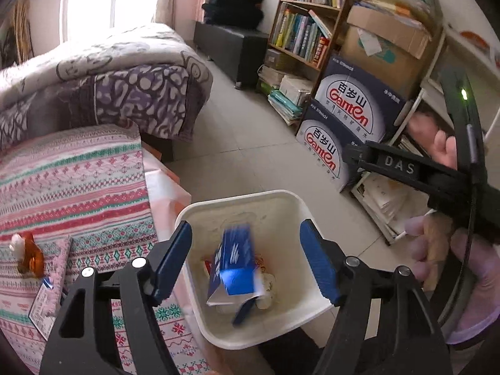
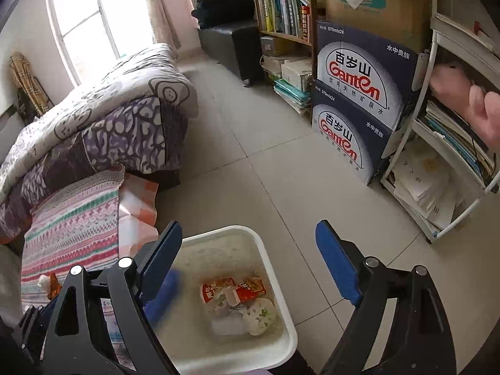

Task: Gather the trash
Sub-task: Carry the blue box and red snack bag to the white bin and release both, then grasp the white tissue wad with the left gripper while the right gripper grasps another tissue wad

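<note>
Both the left gripper [image 1: 247, 262] and the right gripper [image 2: 250, 259] are spread, holding nothing. A blurred blue carton [image 1: 232, 268] is inside the white bin [image 1: 281, 197], free of the pads.

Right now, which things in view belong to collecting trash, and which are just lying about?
Job:
- white bin
- blue carton, blurred, between the open left claw fingers, over the bin
- red wrappers and floral cup in the bin
- right claw, open and empty

Lying about:
- Ganten boxes
- bookshelf
- bed
</note>
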Demonstrator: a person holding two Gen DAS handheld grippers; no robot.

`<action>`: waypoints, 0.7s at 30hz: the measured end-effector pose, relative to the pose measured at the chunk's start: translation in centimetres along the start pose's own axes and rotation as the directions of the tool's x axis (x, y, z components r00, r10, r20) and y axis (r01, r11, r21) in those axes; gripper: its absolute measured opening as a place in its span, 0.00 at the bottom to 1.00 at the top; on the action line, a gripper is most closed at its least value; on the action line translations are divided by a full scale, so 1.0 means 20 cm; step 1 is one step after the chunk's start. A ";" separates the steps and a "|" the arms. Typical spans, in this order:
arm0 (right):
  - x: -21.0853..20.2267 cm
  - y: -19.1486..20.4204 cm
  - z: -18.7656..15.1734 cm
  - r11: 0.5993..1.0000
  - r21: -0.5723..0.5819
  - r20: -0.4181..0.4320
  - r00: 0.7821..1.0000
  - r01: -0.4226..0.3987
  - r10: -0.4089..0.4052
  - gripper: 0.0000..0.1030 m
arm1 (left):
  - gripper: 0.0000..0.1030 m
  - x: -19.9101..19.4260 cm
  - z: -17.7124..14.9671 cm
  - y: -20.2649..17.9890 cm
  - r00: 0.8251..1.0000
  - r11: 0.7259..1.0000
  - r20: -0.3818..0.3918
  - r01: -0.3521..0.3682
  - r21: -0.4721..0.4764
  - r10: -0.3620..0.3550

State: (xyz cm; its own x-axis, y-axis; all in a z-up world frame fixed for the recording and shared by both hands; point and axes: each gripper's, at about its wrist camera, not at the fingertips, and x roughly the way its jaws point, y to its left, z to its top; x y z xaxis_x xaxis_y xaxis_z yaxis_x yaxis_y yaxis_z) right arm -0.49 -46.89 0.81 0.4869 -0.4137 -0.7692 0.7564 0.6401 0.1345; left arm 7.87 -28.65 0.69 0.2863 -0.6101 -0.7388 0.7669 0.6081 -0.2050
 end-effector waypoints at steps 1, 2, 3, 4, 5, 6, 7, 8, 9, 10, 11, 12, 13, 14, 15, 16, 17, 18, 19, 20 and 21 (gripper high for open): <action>0.00 0.01 0.00 1.000 0.001 -0.003 1.000 -0.004 0.004 0.82 | 0.68 0.00 0.00 0.01 1.000 1.000 0.000 -0.005 -0.007 0.005; 0.01 0.01 0.00 1.000 0.002 -0.006 1.000 -0.008 0.008 0.83 | 0.68 -0.01 0.00 0.02 1.000 1.000 -0.001 -0.011 -0.014 0.011; 0.01 0.03 0.00 1.000 0.002 -0.009 1.000 -0.012 0.012 0.83 | 0.68 -0.01 0.00 0.04 1.000 0.999 -0.003 -0.024 -0.022 0.024; 0.01 0.04 -0.01 1.000 0.002 -0.013 1.000 -0.016 0.016 0.84 | 0.68 -0.01 0.00 0.06 0.999 0.999 -0.003 -0.032 -0.026 0.032; 0.02 0.05 -0.01 1.000 -0.001 -0.016 1.000 -0.021 0.021 0.84 | 0.68 -0.01 0.00 0.07 0.999 0.999 -0.004 -0.042 -0.031 0.042; 0.02 0.07 -0.01 1.000 -0.004 -0.019 0.999 -0.026 0.026 0.85 | 0.68 -0.02 -0.01 0.09 0.998 0.998 -0.004 -0.056 -0.035 0.056; 0.02 0.09 -0.02 1.000 -0.007 -0.021 0.999 -0.029 0.029 0.85 | 0.68 -0.02 -0.01 0.11 0.997 0.996 -0.004 -0.076 -0.038 0.076; 0.02 0.11 -0.02 0.999 -0.012 -0.024 0.999 -0.034 0.034 0.86 | 0.68 -0.02 -0.02 0.14 0.995 0.994 -0.006 -0.100 -0.040 0.100; 0.02 0.13 -0.03 0.999 -0.017 -0.027 0.999 -0.038 0.037 0.87 | 0.69 -0.02 -0.02 0.16 0.993 0.992 -0.008 -0.115 -0.044 0.115; 0.03 0.15 -0.03 0.999 -0.022 -0.031 0.999 -0.042 0.041 0.87 | 0.69 -0.03 -0.02 0.19 0.991 0.989 -0.011 -0.137 -0.052 0.137; 0.03 0.19 -0.04 0.998 -0.029 -0.035 0.998 -0.047 0.046 0.87 | 0.71 -0.03 -0.02 0.21 0.989 0.987 -0.012 -0.150 -0.059 0.150; 0.03 0.21 -0.04 0.998 -0.035 -0.038 0.998 -0.052 0.050 0.87 | 0.72 -0.04 -0.03 0.26 0.986 0.983 -0.013 -0.169 -0.073 0.169; 0.03 0.23 -0.05 0.998 -0.041 -0.042 0.998 -0.057 0.055 0.87 | 0.72 -0.05 -0.03 0.29 0.983 0.980 -0.015 -0.183 -0.081 0.182; 0.04 0.27 -0.06 0.997 -0.051 -0.047 0.997 -0.064 0.061 0.88 | 0.73 -0.05 -0.03 0.32 0.979 0.975 -0.019 -0.204 -0.089 0.203; 0.04 0.30 -0.06 0.996 -0.058 -0.050 0.997 -0.069 0.066 0.88 | 0.74 -0.06 -0.04 0.37 0.972 0.967 -0.024 -0.234 -0.097 0.233; 0.04 0.33 -0.07 0.995 -0.066 -0.055 0.996 -0.075 0.071 0.88 | 0.74 -0.06 -0.04 0.41 0.966 0.960 -0.030 -0.259 -0.106 0.257; 0.05 0.37 -0.08 0.993 -0.079 -0.062 0.995 -0.084 0.079 0.88 | 0.74 -0.07 -0.05 0.45 0.961 0.954 -0.038 -0.276 -0.116 0.273; 0.05 0.39 -0.08 0.992 -0.086 -0.065 0.994 -0.089 0.083 0.88 | 0.74 -0.08 -0.06 0.51 0.954 0.944 -0.051 -0.299 -0.136 0.295; 0.05 0.43 -0.09 0.991 -0.095 -0.069 0.994 -0.095 0.089 0.88 | 0.74 -0.09 -0.07 0.55 0.950 0.938 -0.057 -0.312 -0.149 0.307; 0.05 0.47 -0.10 0.989 -0.107 -0.073 0.993 -0.104 0.097 0.89 | 0.74 -0.11 -0.08 0.60 0.944 0.928 -0.066 -0.331 -0.170 0.324; 0.05 0.50 -0.11 0.987 -0.116 -0.077 0.992 -0.111 0.103 0.89 | 0.74 -0.12 -0.08 0.64 0.939 0.921 -0.072 -0.344 -0.181 0.336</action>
State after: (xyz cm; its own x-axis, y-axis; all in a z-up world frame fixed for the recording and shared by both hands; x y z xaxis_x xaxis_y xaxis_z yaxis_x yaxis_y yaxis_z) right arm 6.59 -39.51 -0.01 0.5270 -0.2951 -0.7970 0.6419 0.7528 0.1457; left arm 16.09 -18.52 -1.27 0.4851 -0.3319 -0.8090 0.5042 0.8620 -0.0514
